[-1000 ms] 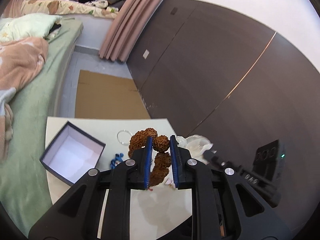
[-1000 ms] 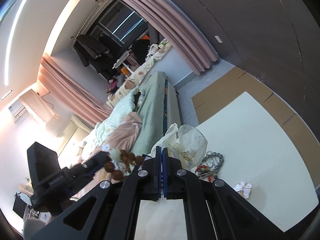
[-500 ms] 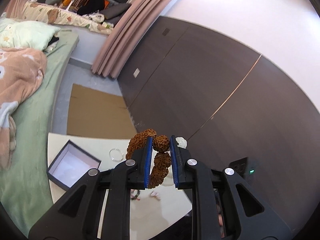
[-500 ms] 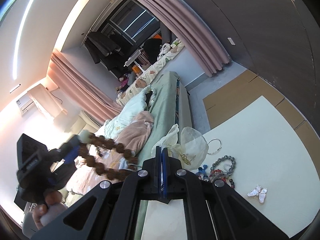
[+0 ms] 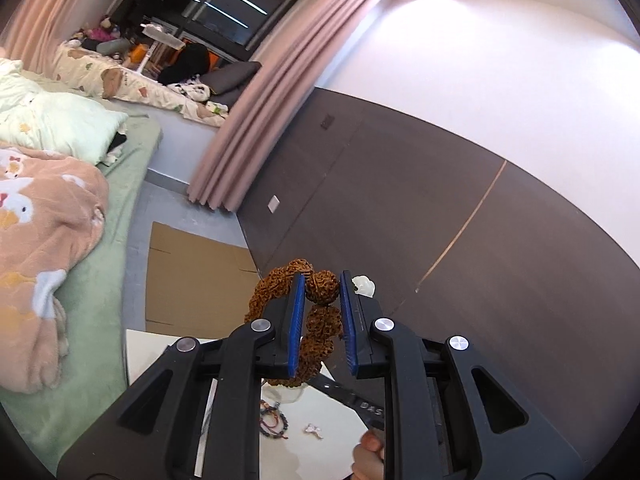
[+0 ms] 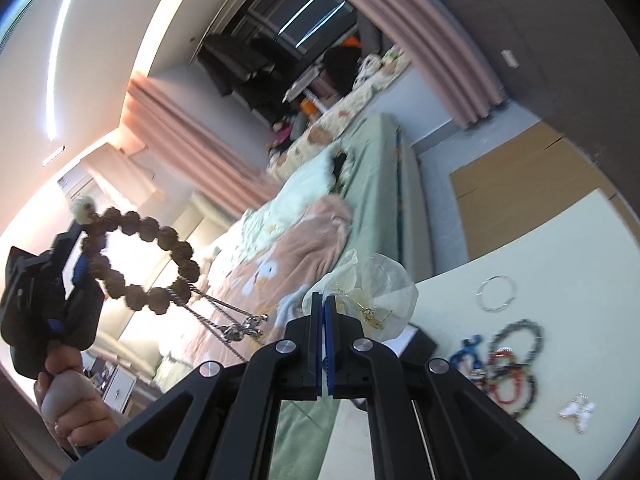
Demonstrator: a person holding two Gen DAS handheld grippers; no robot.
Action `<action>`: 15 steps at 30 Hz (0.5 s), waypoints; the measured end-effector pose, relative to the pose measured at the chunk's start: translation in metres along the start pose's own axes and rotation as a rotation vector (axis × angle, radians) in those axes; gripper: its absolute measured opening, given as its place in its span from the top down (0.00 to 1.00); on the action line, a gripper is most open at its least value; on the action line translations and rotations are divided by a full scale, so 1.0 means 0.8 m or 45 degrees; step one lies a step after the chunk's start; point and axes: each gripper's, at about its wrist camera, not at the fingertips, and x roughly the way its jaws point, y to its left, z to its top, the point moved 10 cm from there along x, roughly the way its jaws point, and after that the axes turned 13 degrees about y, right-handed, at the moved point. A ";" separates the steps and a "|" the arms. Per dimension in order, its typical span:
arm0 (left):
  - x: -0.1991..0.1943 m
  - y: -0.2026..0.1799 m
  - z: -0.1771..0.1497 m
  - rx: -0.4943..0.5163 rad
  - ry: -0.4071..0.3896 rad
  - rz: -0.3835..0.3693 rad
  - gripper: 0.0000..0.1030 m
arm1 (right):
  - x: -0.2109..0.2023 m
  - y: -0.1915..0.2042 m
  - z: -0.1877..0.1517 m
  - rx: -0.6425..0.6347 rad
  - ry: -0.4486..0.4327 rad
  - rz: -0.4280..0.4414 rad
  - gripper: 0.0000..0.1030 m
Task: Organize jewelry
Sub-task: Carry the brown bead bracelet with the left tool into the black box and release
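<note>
Left wrist view: left gripper [image 5: 322, 322] has its blue-padded fingers [image 5: 295, 320] clamped on one bead of a bracelet of big brown wrinkled seed beads [image 5: 280, 292], held high above the cream tabletop [image 5: 320, 452]. Small red and dark beaded bracelets [image 5: 274, 424] lie below. White writing on the black part at lower right is partly hidden, cannot read.

Right wrist view: right gripper [image 6: 323, 344], fingers together, nothing between them. Seed bracelet [image 6: 140, 260] hangs in the air at far left as an open loop, with a silver twisted chain [image 6: 228, 320] snagged and dangling off it. Dark open box [image 6: 416, 344] sits just behind the right gripper.

Step, as I judge: carrying the bracelet to the box. Next move likely needs the chain freed first, then lowering into the box.
</note>
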 end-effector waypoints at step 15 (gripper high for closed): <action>0.003 0.045 0.037 -0.061 -0.048 0.043 0.83 | 0.062 -0.051 -0.021 0.126 0.171 -0.035 0.31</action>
